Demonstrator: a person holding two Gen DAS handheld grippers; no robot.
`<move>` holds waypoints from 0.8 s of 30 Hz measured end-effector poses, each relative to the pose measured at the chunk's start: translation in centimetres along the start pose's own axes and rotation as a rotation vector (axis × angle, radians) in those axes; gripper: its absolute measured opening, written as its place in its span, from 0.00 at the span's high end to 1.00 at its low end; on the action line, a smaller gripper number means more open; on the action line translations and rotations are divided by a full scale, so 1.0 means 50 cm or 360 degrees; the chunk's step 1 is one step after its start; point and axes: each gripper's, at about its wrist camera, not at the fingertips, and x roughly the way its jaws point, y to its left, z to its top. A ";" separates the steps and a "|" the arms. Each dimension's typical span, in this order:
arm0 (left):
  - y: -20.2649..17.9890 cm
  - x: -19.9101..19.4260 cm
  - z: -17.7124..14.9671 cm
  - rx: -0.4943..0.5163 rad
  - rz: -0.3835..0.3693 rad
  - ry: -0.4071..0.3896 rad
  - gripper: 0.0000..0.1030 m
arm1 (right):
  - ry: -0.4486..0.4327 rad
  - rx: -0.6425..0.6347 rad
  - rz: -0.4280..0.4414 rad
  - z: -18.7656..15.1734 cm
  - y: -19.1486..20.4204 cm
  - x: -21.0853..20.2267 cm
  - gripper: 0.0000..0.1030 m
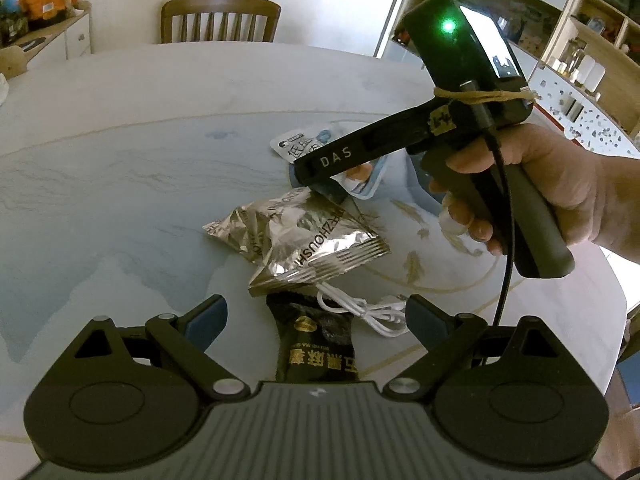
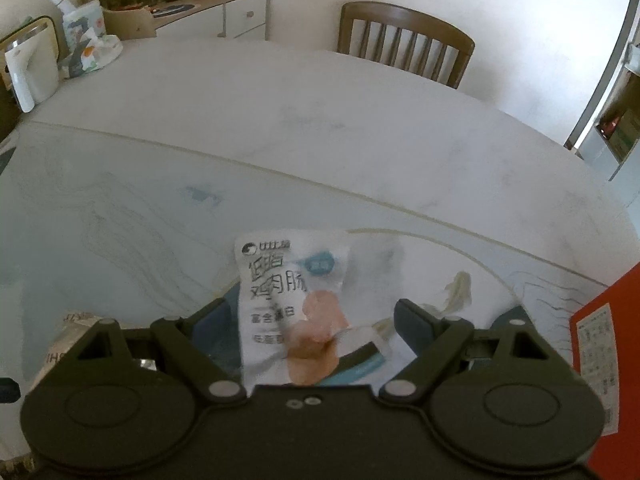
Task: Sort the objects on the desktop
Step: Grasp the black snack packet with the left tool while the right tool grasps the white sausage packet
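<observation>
Right claw (image 2: pixel 308 320) spread wide, grasping nothing; white sausage packet (image 2: pixel 288 304) lies flat on desk (image 2: pixel 360 140) directly between its fingers, long axis running away from it. Left claw (image 1: pixel 316 316) also spread, empty, farther off.

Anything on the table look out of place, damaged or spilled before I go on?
Nothing spilled or torn. The crinkled silver foil snack packet lies askew, overlapping the black snack packet and a loose coiled white cable. The white sausage packet lies flat between the right gripper's open jaws.
</observation>
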 end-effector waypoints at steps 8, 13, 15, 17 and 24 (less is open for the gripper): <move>0.006 0.003 -0.011 -0.0018 -0.0013 0.0032 0.13 | 0.0017 0.0087 0.0060 -0.010 -0.014 0.007 0.15; 0.004 0.010 -0.022 -0.0001 -0.0006 0.0051 0.25 | 0.0002 0.0107 0.0071 -0.017 -0.014 0.006 0.16; 0.005 0.017 -0.025 0.0002 0.0001 0.0046 0.30 | 0.0002 0.0110 0.0073 -0.017 -0.015 0.006 0.16; 0.004 0.020 -0.026 0.0004 0.0005 0.0046 0.36 | -0.0001 0.0112 0.0073 -0.016 -0.015 0.006 0.18; 0.005 0.032 -0.030 0.0012 0.0002 0.0043 0.59 | -0.0025 0.0110 0.0076 -0.009 -0.015 -0.001 0.36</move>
